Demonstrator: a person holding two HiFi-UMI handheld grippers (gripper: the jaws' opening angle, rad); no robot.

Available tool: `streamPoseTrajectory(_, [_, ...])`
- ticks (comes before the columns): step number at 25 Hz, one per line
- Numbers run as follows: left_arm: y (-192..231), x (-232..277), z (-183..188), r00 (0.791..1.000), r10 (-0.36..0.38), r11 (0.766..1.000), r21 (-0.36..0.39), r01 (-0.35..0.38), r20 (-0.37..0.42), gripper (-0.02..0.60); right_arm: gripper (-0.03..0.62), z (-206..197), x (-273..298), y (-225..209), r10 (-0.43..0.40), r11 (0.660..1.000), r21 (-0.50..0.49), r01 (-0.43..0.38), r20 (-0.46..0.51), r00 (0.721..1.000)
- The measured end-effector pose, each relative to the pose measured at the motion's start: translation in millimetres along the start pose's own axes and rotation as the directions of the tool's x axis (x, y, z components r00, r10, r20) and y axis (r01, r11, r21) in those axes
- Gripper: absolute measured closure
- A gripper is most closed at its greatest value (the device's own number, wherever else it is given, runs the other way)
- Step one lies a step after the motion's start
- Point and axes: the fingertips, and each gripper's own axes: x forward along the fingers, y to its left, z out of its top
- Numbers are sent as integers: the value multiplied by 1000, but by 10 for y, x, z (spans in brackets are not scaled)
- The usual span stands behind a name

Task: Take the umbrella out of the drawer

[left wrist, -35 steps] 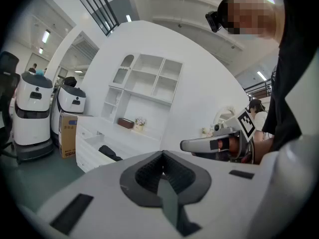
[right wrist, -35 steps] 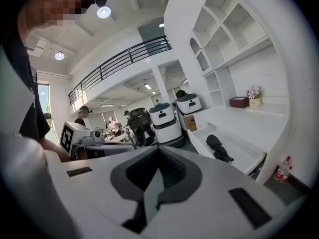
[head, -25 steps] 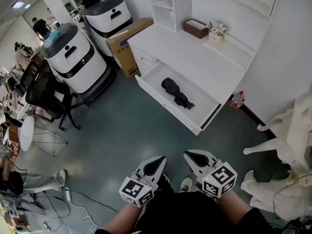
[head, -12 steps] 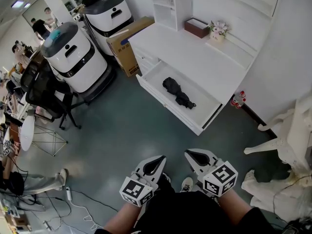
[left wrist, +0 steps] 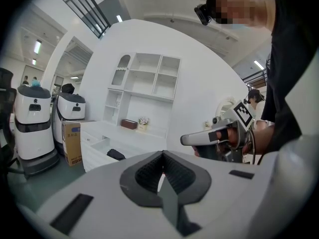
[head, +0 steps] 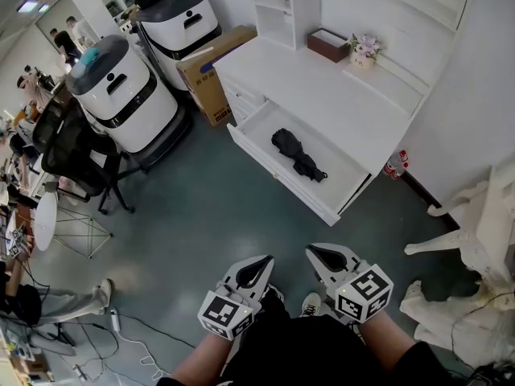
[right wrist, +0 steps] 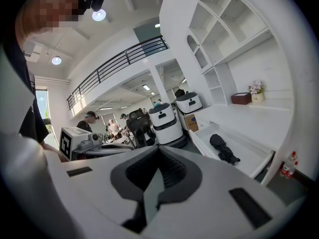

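A folded black umbrella point(head: 296, 153) lies in the open white drawer point(head: 283, 182) pulled out from the white desk point(head: 318, 83). The umbrella point(right wrist: 223, 150) also shows in the right gripper view, and the umbrella point(left wrist: 115, 155) shows small in the left gripper view. My left gripper point(head: 259, 270) and right gripper point(head: 323, 258) are held low in front of the person's body, well short of the drawer, above the floor. Both are shut with nothing between the jaws.
Two white service robots point(head: 121, 91) and a cardboard box point(head: 211, 67) stand left of the desk. A black office chair point(head: 68, 155) is further left. A brown tissue box point(head: 327, 44) and flower pot point(head: 364, 51) sit on the desk. White ornate furniture point(head: 475, 248) stands at right.
The head view has shifted slightly, so the desk and drawer sit a little further right and up. Both grippers stay where they were, still shut.
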Motion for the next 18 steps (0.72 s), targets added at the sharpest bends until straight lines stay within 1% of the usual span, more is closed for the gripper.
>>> streamPoseTrajectory(10, [275, 58, 76, 1000, -17, 1000, -20, 17, 0, 578, 592, 113, 290, -59, -24, 1000, 9, 24, 3, 1000])
streamPoseTrajectory(18, [622, 77, 195, 999, -39, 999, -26, 39, 6, 578, 592, 235, 639, -96, -50, 999, 17, 49, 8, 999])
